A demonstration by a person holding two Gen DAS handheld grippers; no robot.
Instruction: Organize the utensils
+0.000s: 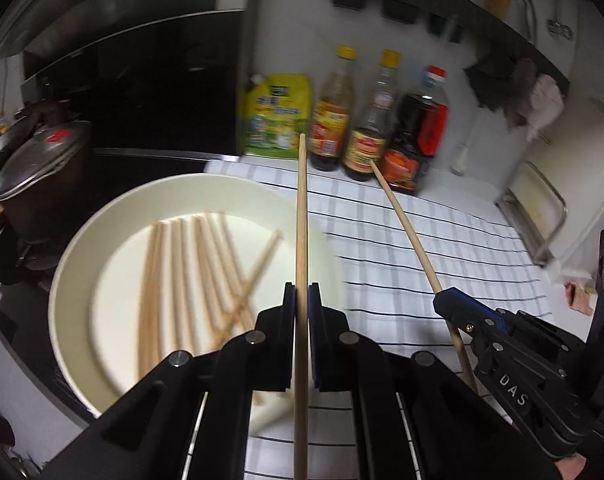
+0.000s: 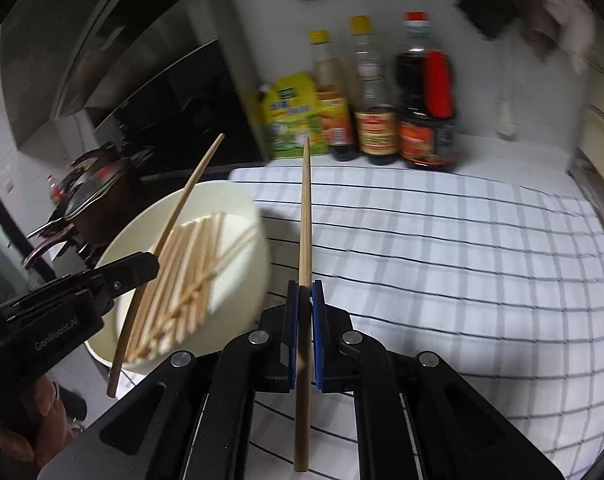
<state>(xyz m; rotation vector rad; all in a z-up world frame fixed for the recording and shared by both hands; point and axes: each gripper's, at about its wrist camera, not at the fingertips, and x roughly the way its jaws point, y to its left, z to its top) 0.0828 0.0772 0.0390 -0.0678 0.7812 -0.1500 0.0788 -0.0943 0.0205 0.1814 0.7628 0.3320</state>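
While each tool carries one wooden chopstick, the left gripper [image 1: 302, 292] is clamped narrow on the left chopstick [image 1: 302, 216] and the right gripper [image 2: 305, 292] is clamped narrow on the right chopstick [image 2: 305, 216], both sticks projecting forward above the counter. Remaining chopsticks [image 1: 197, 268] lie loose in the cream bowl [image 1: 113, 216], which sits at the left edge of the checked cloth [image 2: 442, 248]. Open room lies over the cloth, to the right of the bowl. At the far edge, against the wall, a yellow pouch [image 1: 277, 116] and three sauce bottles [image 1: 376, 120] stand in a row. A lidded pot [image 1: 37, 168] stands left of the bowl, and a metal rack [image 1: 538, 216] borders the cloth on the right.
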